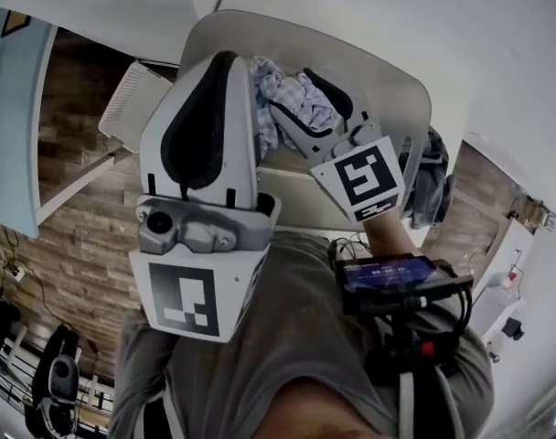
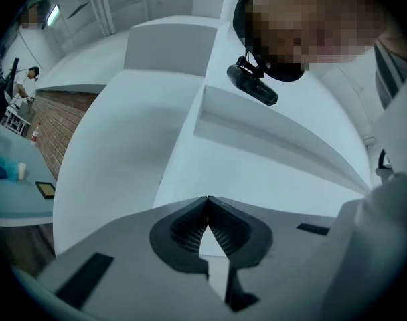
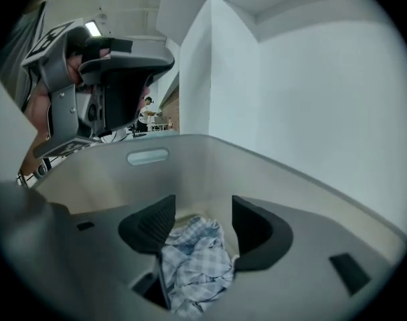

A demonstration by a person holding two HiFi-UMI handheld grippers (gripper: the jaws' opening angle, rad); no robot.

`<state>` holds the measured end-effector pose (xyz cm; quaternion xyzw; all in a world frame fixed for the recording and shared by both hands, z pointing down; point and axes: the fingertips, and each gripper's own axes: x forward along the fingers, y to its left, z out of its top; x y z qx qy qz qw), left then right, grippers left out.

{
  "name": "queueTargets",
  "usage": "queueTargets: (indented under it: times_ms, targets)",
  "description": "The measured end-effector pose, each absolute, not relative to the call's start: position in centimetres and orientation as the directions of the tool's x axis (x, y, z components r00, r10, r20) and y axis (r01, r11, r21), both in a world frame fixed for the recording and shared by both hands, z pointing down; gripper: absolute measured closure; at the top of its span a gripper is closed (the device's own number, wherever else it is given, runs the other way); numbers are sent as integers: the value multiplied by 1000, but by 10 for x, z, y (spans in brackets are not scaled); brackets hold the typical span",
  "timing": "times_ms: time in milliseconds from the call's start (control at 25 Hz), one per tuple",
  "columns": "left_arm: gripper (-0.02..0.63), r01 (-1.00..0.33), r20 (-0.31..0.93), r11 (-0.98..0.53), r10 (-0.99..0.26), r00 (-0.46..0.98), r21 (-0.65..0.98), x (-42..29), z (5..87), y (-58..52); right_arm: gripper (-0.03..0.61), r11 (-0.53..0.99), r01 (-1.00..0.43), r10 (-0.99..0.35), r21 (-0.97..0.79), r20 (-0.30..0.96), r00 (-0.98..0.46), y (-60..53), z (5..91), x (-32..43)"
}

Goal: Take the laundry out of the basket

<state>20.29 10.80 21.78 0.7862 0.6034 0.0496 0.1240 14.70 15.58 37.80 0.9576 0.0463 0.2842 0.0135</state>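
Observation:
The white laundry basket stands in front of me, and a crumpled blue-and-white checked cloth lies inside it. My right gripper reaches down into the basket and is open. In the right gripper view the checked cloth sits low between the spread jaws of that gripper, with the basket wall and its handle slot behind. My left gripper is held up outside the basket, shut and empty. Its tips meet against white walls.
A dark grey garment hangs at the basket's right side. A white slatted crate stands at the left on the wooden floor. A light blue table lies further left. A small screen device is strapped to my front.

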Motion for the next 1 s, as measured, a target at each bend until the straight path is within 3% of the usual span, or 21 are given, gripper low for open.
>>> queueTargets:
  times_ms: [320,760,1000]
  targets:
    - [604,933,-12,-229,970,241,277,199,246,101,239,-998,47,54,31,747,663,139,441,123]
    - [604,910,-27,-279,953,301,307,211,236,105,238,-1000,-28,-9,5,873,488,135,494,100]
    - [604,895,-24,-302,944,328,327,217,235,107,415,-999,-50,-24,0,879,475,139,497,104]
